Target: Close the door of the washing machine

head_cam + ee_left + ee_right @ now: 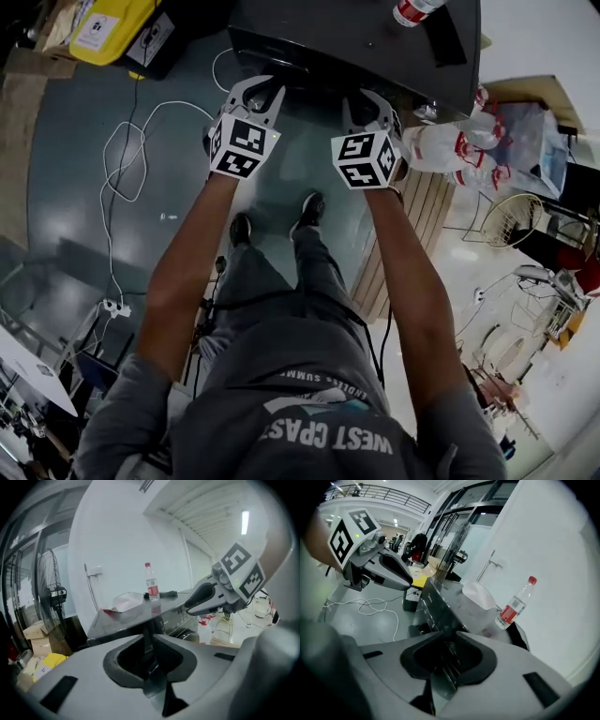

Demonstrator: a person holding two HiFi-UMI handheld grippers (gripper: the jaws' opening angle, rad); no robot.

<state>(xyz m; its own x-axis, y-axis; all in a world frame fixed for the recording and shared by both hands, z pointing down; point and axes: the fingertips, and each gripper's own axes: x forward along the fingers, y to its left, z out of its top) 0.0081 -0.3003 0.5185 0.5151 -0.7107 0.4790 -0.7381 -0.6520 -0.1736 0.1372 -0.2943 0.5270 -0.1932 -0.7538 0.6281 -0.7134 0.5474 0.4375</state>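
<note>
The washing machine point(347, 37) is a dark, flat-topped box straight ahead of me; I cannot make out its door. Both grippers are held up side by side at its front top edge. My left gripper point(261, 89) point(149, 637) has its jaws together with nothing between them, and the machine's top edge point(136, 618) lies just beyond. My right gripper point(370, 101) point(446, 637) points at the machine's front corner point(436, 609); its tips stand a narrow slit apart, pressing on nothing that I can see. Each gripper shows in the other's view, the right gripper point(192, 605) and the left gripper point(405, 579).
On the machine's top stand a red-labelled water bottle point(412, 9) point(151, 587) point(513, 605), a white container point(126, 601) point(480, 595) and a black object point(445, 37). White jugs point(450, 150) stand at the right. A white cable point(122, 159), a yellow box point(103, 28) and a fan point(56, 597) are at the left.
</note>
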